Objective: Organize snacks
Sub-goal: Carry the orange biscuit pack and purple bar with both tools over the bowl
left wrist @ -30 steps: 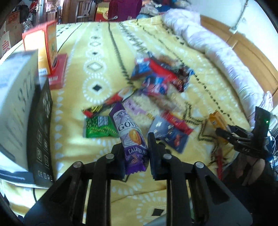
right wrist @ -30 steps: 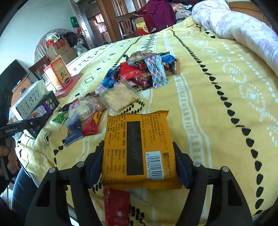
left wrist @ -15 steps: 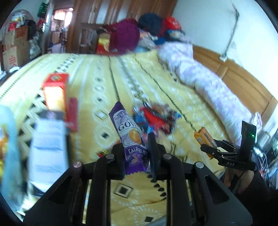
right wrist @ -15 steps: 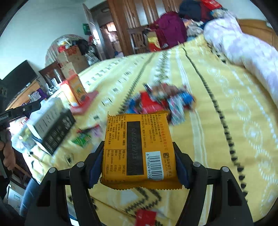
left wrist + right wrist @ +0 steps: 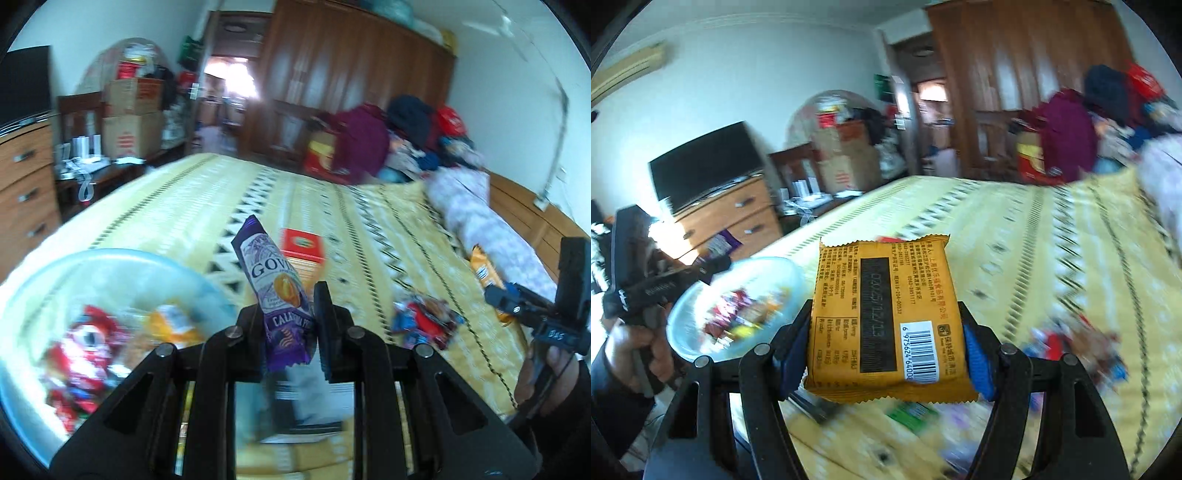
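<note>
Above the yellow bedspread (image 5: pixel 369 229) my left gripper (image 5: pixel 288 325) pinches a purple snack bar (image 5: pixel 275 288) and my right gripper (image 5: pixel 886 354) clamps an orange packet (image 5: pixel 886 317), both mid-carry, and next I judge each must release over the pale blue bowl (image 5: pixel 685 325).

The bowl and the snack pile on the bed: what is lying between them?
In the right wrist view, the orange packet held by the right tool hides most of the stretch between the bowl and the snack pile. Only blurred yellow bedspread shows around it.
</note>
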### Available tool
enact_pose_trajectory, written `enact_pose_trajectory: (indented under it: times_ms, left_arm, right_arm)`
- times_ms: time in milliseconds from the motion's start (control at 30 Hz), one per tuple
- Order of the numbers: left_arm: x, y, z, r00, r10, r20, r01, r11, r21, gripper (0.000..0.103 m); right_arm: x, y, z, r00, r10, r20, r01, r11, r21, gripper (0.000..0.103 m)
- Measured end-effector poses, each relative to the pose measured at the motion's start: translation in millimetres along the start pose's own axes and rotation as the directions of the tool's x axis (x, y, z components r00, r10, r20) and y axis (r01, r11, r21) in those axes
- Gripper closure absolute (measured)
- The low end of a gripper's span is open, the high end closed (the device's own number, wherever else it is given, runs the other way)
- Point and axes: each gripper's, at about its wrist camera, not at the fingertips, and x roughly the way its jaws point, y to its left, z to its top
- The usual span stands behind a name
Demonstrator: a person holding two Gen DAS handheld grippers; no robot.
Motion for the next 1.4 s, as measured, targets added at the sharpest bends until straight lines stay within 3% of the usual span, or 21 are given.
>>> enact_pose_trajectory:
  times_ms: [267,500,700,1400]
  left_arm:
    - [-18,57,0,0.993,0.112,0.029,-0.11,0.991,-0.079,0.082]
    - [-19,83,-2,0.986,0.168,0.021,-0.164,0.979,-0.121,0.082]
    - [-19,96,-7,0.983,0.182,0.003,-0.18,0.974,-0.139,0.082]
    - [-12,128,-13,0.974,0.216,-0.072,-0.225,0.962,-0.154,0.082]
  right_arm:
    - [79,120,42,0.98,0.192,-0.042,-0.196,0.974,-0.113,0.029]
    - [136,189,47,0.956,0.268,-0.118,-0.285,0.945,-0.161,0.029]
    - [162,214,47,0.945,0.288,-0.154,-0.314,0.932,-0.182,0.029]
    - [204,225,40,0.926,0.293,-0.238,-0.334,0.93,-0.156,0.029]
